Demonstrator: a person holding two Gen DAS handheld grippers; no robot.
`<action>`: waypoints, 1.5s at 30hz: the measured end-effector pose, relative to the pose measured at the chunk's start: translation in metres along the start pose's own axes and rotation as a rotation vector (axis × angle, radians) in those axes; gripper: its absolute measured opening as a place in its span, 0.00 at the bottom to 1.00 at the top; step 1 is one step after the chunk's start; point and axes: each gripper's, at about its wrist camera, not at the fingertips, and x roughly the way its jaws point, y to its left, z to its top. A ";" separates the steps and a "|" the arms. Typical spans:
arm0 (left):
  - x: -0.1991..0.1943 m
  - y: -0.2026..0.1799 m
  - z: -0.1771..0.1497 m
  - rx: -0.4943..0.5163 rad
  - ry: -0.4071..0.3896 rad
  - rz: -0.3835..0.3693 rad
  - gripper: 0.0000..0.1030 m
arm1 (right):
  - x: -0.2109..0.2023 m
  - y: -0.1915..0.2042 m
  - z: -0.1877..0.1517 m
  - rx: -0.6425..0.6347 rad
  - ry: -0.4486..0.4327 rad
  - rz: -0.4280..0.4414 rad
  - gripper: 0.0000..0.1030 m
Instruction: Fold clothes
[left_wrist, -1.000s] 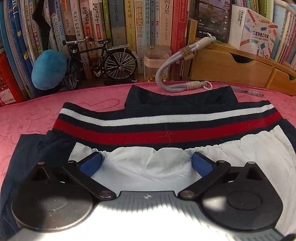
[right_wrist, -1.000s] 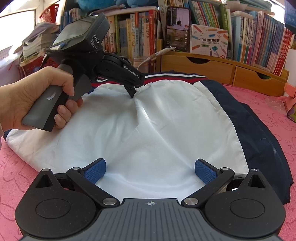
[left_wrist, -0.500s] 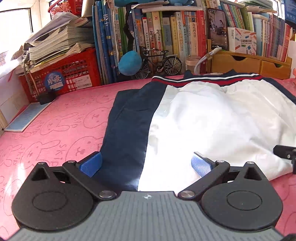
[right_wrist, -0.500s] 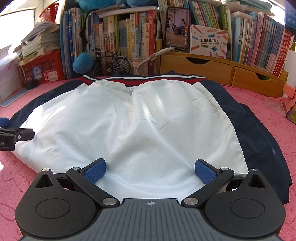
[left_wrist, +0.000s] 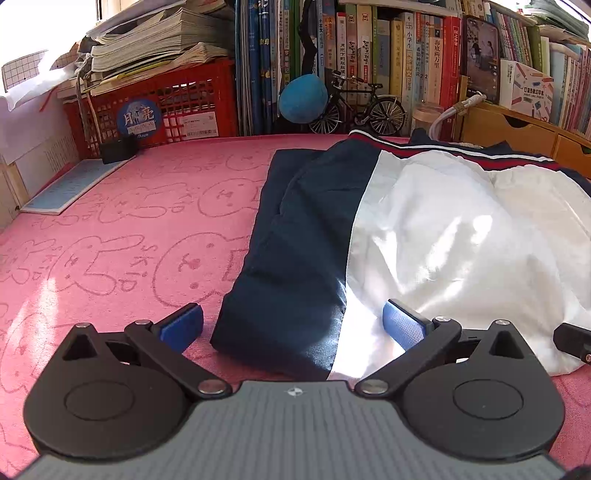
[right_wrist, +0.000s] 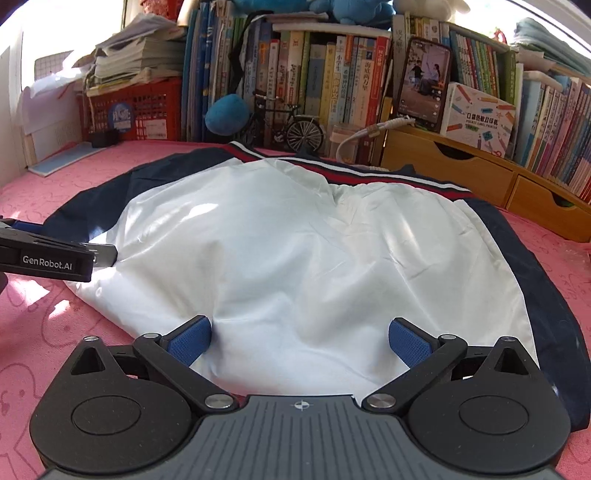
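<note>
Your left claw (left_wrist: 291, 325) stood spread wide in the left wrist view, pinching nothing, its pads either side of the near corner of the jacket (left_wrist: 424, 229). That jacket lay flat on the pink counter (left_wrist: 122, 240), navy sleeve panel on the left, white body on the right, striped red-and-white hem at the far edge. Behind it you had a red crate (left_wrist: 162, 107) against the wall, loaded with a stack of papers (left_wrist: 155, 40) that rose above its rim. A wooden drawer unit (left_wrist: 517, 129) sat at the far right under a row of books.

Your right claw (right_wrist: 299, 341) was also spread in the right wrist view, empty, both blue pads resting low over the white cloth of the jacket (right_wrist: 314, 251) near its front edge. You could see the left claw (right_wrist: 55, 254) entering from the left, touching the jacket's edge. The wooden drawer unit (right_wrist: 461, 177) showed its drawers closed, contents hidden. The red crate (right_wrist: 136, 110) held the same paper stack.
</note>
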 end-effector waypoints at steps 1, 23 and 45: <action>0.000 0.001 0.000 -0.006 0.003 -0.006 1.00 | -0.002 -0.019 -0.005 0.050 0.011 0.049 1.00; 0.008 -0.069 0.078 0.204 -0.123 -0.016 1.00 | 0.005 -0.074 0.060 0.112 -0.103 0.024 0.95; 0.050 -0.049 0.098 0.156 -0.148 0.059 1.00 | 0.061 -0.111 0.088 0.069 -0.081 -0.171 0.97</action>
